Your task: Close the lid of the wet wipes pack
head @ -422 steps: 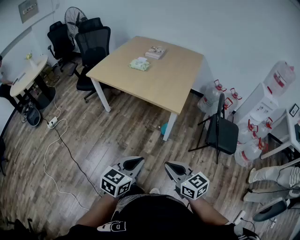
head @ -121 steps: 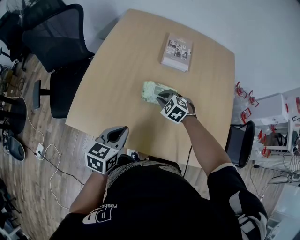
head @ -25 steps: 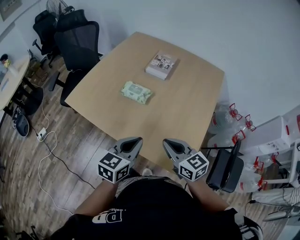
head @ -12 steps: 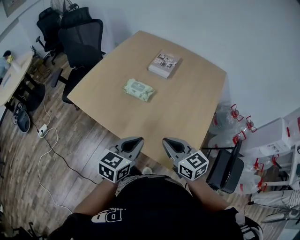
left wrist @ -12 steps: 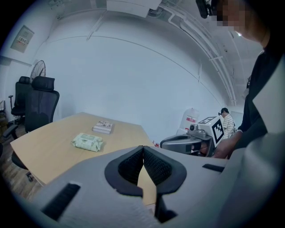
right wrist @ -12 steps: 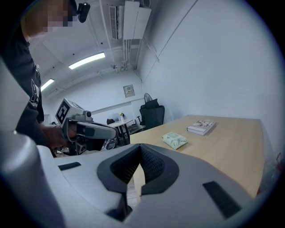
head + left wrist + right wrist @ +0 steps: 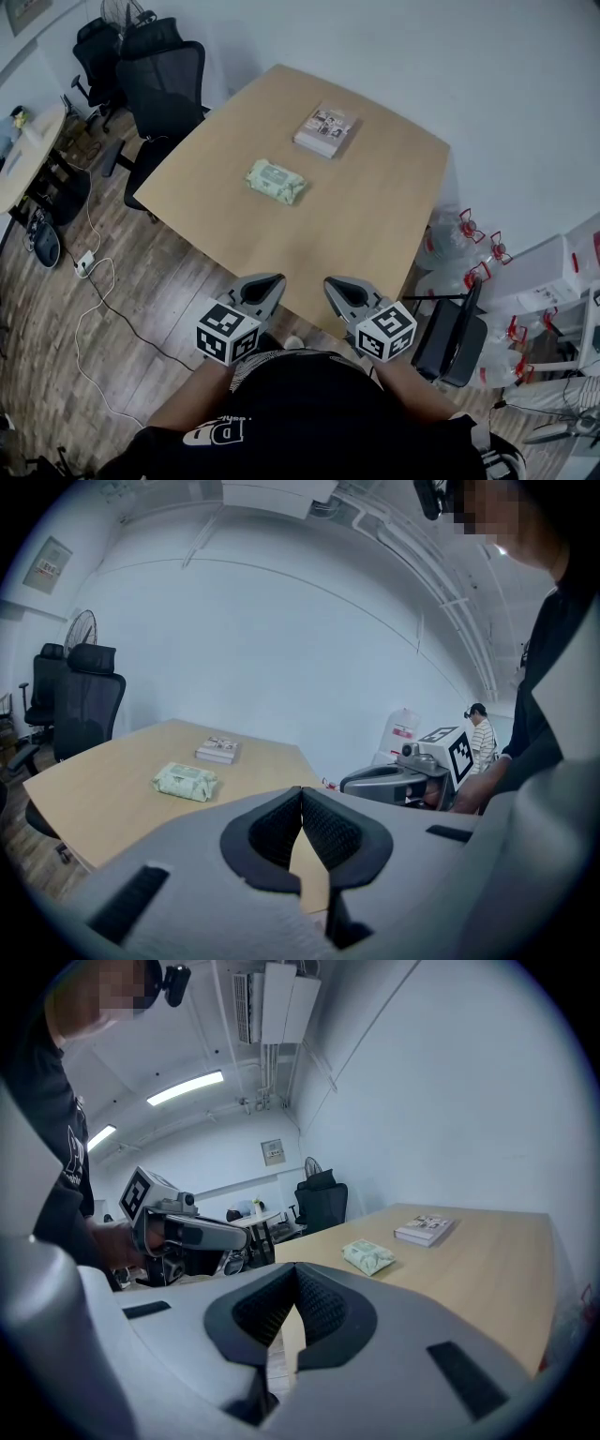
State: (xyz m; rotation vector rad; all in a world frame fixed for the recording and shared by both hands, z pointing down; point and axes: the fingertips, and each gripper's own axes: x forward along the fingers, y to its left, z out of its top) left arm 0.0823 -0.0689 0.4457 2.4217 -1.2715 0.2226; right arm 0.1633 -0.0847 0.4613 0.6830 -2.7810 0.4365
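Observation:
The pale green wet wipes pack (image 7: 276,182) lies flat on the wooden table (image 7: 356,216) with its lid down; it also shows as the pack (image 7: 186,782) in the left gripper view and the pack (image 7: 367,1257) in the right gripper view. Both grippers are held close to my body, short of the table's near edge. My left gripper (image 7: 263,288) has its jaws together and holds nothing. My right gripper (image 7: 340,289) is likewise shut and empty. Neither touches the pack.
A book (image 7: 325,129) lies on the table beyond the pack. Black office chairs (image 7: 159,84) stand at the table's left, a folding chair (image 7: 452,333) and water jugs (image 7: 452,248) at its right. A cable (image 7: 98,309) runs over the wood floor. A round table (image 7: 23,159) is far left.
Almost nothing in the last second: the view drifted slightly and both grippers stayed put. About five seconds ago the right gripper was on the pack; it has since drawn back to my body.

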